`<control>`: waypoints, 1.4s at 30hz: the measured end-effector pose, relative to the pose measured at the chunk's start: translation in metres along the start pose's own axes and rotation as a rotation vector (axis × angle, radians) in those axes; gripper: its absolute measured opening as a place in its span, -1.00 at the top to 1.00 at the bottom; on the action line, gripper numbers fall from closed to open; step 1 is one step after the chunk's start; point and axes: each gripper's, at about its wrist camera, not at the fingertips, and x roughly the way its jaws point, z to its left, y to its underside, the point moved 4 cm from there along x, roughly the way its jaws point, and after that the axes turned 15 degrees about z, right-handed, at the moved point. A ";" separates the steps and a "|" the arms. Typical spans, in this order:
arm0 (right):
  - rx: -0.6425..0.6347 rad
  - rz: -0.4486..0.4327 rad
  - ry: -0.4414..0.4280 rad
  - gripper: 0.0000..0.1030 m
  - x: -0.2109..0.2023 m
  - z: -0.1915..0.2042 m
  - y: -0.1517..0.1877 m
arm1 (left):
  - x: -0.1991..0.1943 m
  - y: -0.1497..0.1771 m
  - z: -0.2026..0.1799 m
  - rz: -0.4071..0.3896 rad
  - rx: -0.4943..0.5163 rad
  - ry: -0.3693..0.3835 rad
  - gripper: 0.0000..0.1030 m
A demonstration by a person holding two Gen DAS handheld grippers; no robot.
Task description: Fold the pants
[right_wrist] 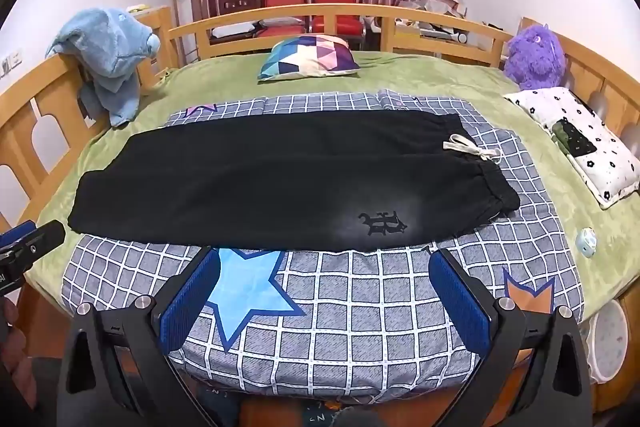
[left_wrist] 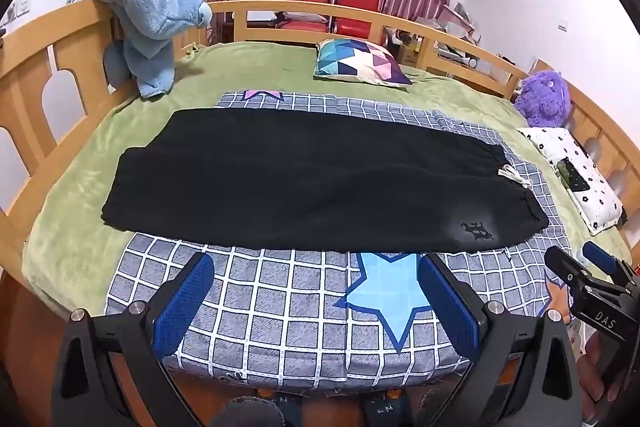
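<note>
Pants: black soft-fabric pants (left_wrist: 304, 183) lie flat across the middle of both frames, lengthwise left to right, on the blanket.
Waistband: gathered end at the right of the frame, with a cream drawstring (right_wrist: 472, 149) tied in a bow; a small dark printed emblem (right_wrist: 382, 223) sits near the lower edge.
Blanket: grey checked blanket with blue star patches (left_wrist: 280, 307) spread under the pants, over a green plush bedspread (left_wrist: 80, 227).
Left hand-held gripper: (left_wrist: 316, 297) low in the left wrist view, blue-padded jaws spread wide, nothing between them, apart from the pants' near edge.
Right hand-held gripper: (right_wrist: 324, 295) low in the right wrist view, jaws equally wide, holding nothing, just short of the pants.
Bed: wooden rail frame (left_wrist: 280, 9) around it.
Surroundings: geometric patterned cushion (left_wrist: 362, 61) at upper centre, blue fluffy towel (left_wrist: 148, 15) over the rail upper left, purple plush toy (left_wrist: 544, 99) at right.
</note>
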 end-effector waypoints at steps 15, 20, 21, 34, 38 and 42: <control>0.000 -0.001 0.004 -0.98 -0.001 0.001 0.000 | 0.005 0.001 0.003 0.024 -0.014 0.001 -1.00; -0.001 -0.001 0.003 -0.98 0.000 0.001 0.000 | 0.006 0.003 0.006 0.036 -0.021 -0.001 -1.00; 0.000 -0.001 0.004 -0.98 -0.001 0.001 0.000 | 0.007 0.002 0.006 0.038 -0.023 0.000 -1.00; 0.008 0.001 0.006 -0.98 0.000 -0.002 -0.002 | 0.010 0.002 0.010 0.052 -0.036 0.015 -1.00; 0.004 0.001 0.009 -0.98 0.000 -0.001 -0.001 | 0.009 0.001 0.011 0.055 -0.037 0.017 -1.00; 0.002 -0.002 0.010 -0.98 -0.001 -0.002 0.000 | 0.010 0.001 0.011 0.055 -0.038 0.018 -1.00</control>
